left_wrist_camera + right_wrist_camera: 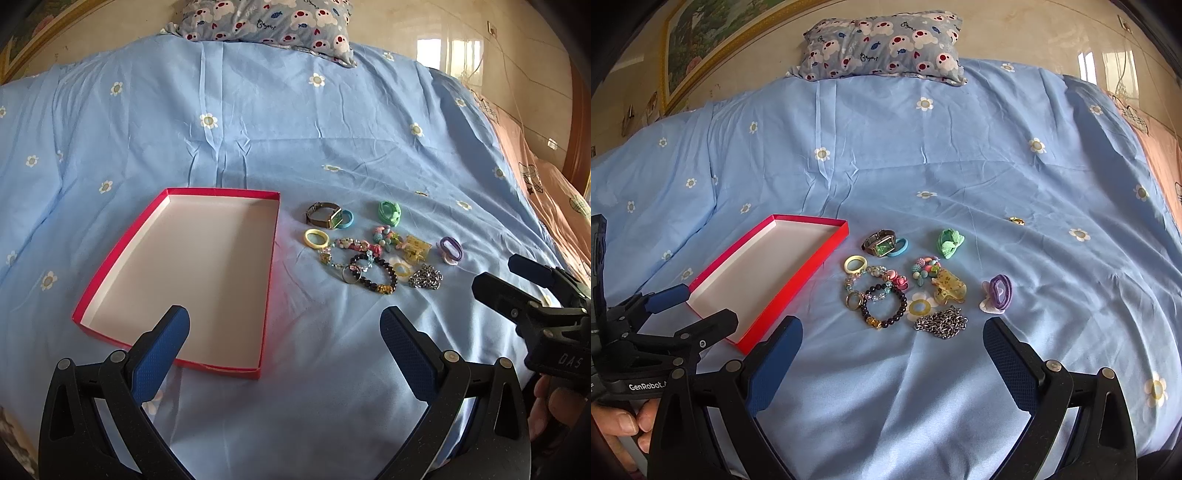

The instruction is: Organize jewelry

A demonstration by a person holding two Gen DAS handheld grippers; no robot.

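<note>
Both grippers, left gripper (pixel 284 325) and right gripper (pixel 892 338), hover spread wide (nothing held); jewelry pile (pixel 905 284) lies beyond the fingertips, right of the red box (pixel 266 280).

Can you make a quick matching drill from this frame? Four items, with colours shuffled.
Items:
1. shallow box
2. chain
3. hair tie
4. beaded bracelet

Colours:
A. silver metal
B. purple
C. red outside, white inside
D. dark beads with a gold charm

Pairs: 1-C, 2-A, 3-B, 4-D
</note>
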